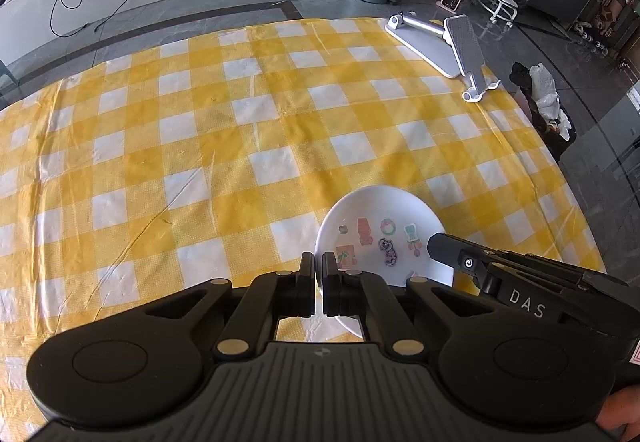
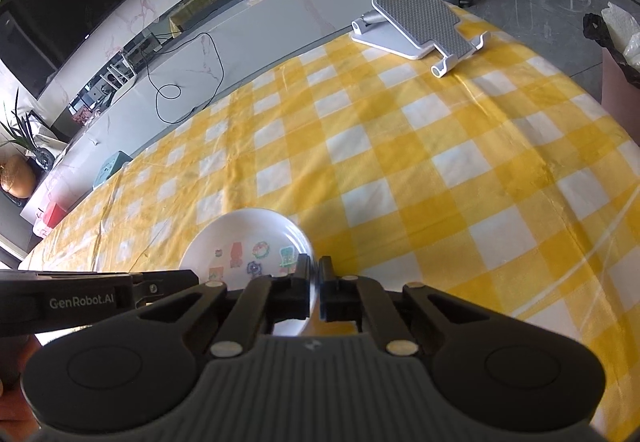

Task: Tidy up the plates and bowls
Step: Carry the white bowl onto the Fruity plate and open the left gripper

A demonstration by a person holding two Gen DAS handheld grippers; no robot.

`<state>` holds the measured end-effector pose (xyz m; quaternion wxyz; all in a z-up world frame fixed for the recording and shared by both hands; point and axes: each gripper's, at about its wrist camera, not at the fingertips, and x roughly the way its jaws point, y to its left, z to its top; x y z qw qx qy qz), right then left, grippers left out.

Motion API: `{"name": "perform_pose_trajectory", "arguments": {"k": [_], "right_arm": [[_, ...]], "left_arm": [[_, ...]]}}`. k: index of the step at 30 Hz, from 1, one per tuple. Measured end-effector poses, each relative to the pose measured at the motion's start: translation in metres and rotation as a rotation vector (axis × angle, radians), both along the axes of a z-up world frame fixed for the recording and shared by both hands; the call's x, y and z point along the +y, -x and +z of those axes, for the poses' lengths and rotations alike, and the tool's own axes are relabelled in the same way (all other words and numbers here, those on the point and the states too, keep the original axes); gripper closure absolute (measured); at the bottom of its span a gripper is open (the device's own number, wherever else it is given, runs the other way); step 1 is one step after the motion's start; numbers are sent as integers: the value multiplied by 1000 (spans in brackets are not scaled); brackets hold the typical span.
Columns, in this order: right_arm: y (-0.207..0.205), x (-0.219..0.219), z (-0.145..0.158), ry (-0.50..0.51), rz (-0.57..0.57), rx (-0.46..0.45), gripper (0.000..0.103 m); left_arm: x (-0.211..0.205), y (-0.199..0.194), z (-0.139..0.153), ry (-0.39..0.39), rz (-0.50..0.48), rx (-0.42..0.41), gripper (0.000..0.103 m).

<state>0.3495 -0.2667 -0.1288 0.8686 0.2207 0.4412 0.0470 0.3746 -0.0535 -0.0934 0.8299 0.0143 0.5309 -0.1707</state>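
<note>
Both grippers, left gripper (image 1: 318, 262) and right gripper (image 2: 314, 266), pinch opposite rims of the lower-centre white sticker-decorated plate (image 1: 384, 217): rigid, glossy, likely slippery and breakable.

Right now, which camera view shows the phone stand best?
The right wrist view: the phone stand appears large there, and its textured grey plate, hinge and front hooks are clear. In the left wrist view the same stand is seen from another angle, smaller, near the far table edge.
</note>
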Motion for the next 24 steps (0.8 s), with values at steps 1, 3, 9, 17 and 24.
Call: {"name": "perform_pose_trajectory", "arguments": {"k": [1,3,9,17,24], "right_arm": [[5,-1,2,-3,1,-7,103],[14,-1,9,-9,4,-23,103],[52,-5,32,-61,5,-67,103],[133,-16,49,-108,-60,-125,102],[196,-31,57,-115,-100,-150,101]], "left_arm": [[-1,5,4,-4,2,-6,100],[-1,15,12,-11,10,-14,100],[-2,58,40,-18,56,-38,100],[-9,133,61,28,80,-78,100],[-22,197,64,75,92,-134,100]]}}
